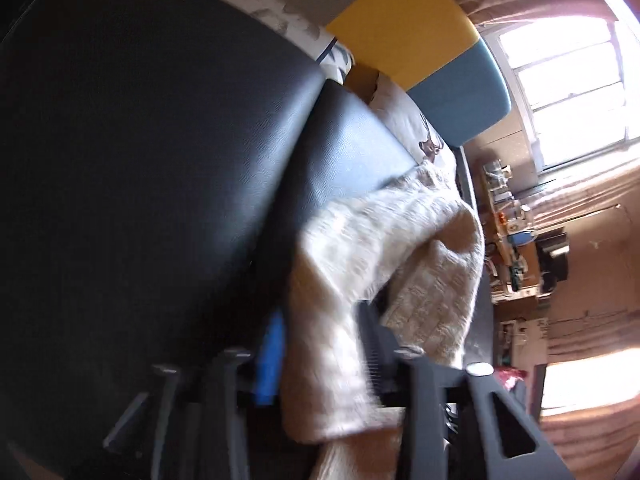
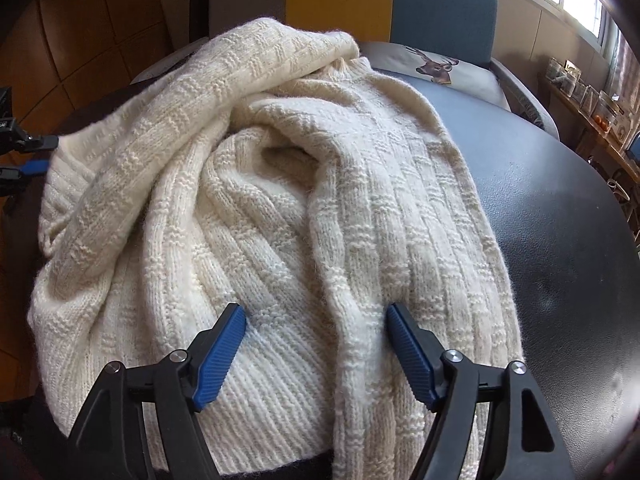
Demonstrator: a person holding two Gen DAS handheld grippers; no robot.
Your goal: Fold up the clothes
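Observation:
A cream cable-knit sweater point(image 2: 280, 200) lies bunched on a black leather surface point(image 2: 560, 220), one sleeve thrown across its top. My right gripper point(image 2: 316, 344) stands open over the near hem, a raised fold of knit running between its blue pads point(image 2: 220, 356). The left wrist view is blurred and tilted. There a length of the sweater point(image 1: 360, 248) hangs through my left gripper point(image 1: 322, 320), whose jaws stand wide apart, so I read it as open. In the right wrist view the left gripper point(image 2: 28, 160) shows at the left edge, beside the sweater's ribbed end.
A chair with a grey, yellow and teal back point(image 2: 440, 8) stands behind the surface. A deer-print cushion point(image 2: 436, 66) lies on its seat. A cluttered shelf point(image 2: 592, 100) runs under bright windows on the right. Brown tiled floor point(image 2: 80, 40) shows at the left.

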